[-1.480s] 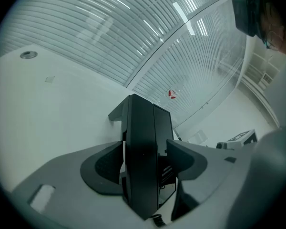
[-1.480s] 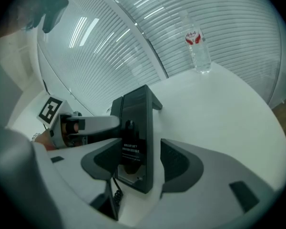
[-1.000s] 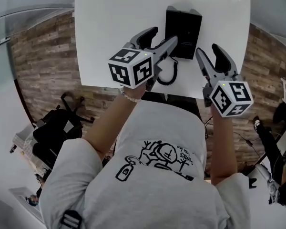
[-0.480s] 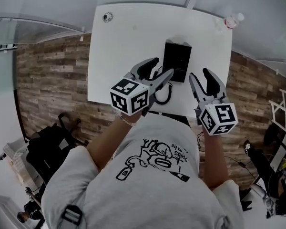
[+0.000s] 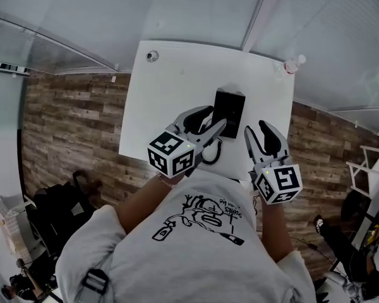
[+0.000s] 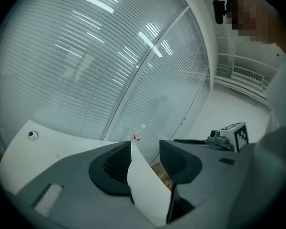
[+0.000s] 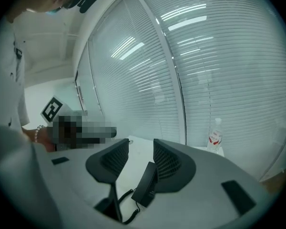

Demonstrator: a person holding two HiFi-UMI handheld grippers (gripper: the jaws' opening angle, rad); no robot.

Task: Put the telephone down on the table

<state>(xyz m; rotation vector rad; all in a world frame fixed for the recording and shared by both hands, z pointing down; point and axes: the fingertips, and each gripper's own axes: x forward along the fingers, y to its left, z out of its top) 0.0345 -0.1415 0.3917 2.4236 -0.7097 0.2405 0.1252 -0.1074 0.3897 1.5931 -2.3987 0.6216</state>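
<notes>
While you hold both tools above the near edge of the white counter (image 5: 153,109), the black telephone (image 5: 229,111) lies flat on that counter, a little right of its middle and closer to the near edge than the far one. Neither tool touches it. Its coiled cord (image 5: 211,156) loops off the near left corner of the telephone and rests on the counter just beside the near edge.

Your left tool (image 5: 209,120) points toward the far side, and in the head view its tip overlaps the telephone's near left corner. In the left gripper view its jaws stand partly apart and are closing. Only the counter's corner and a strip of wood plank floor (image 5: 69,125) show through the gap, so this tool has hold of nothing.

Your right tool (image 5: 258,131) sits just right of the telephone, also pointing to the far side. Its jaws are narrower than the left tool's and are closing too. In the right gripper view the telephone and cord show between and under the jaws, but they lie down on the counter, clear of the pads, so this tool is empty as well.

A plastic bottle (image 5: 295,63) with a red label stands at the far right corner of the counter. A small round object (image 5: 152,56) sits near the far left corner; you cannot tell what it is.
</notes>
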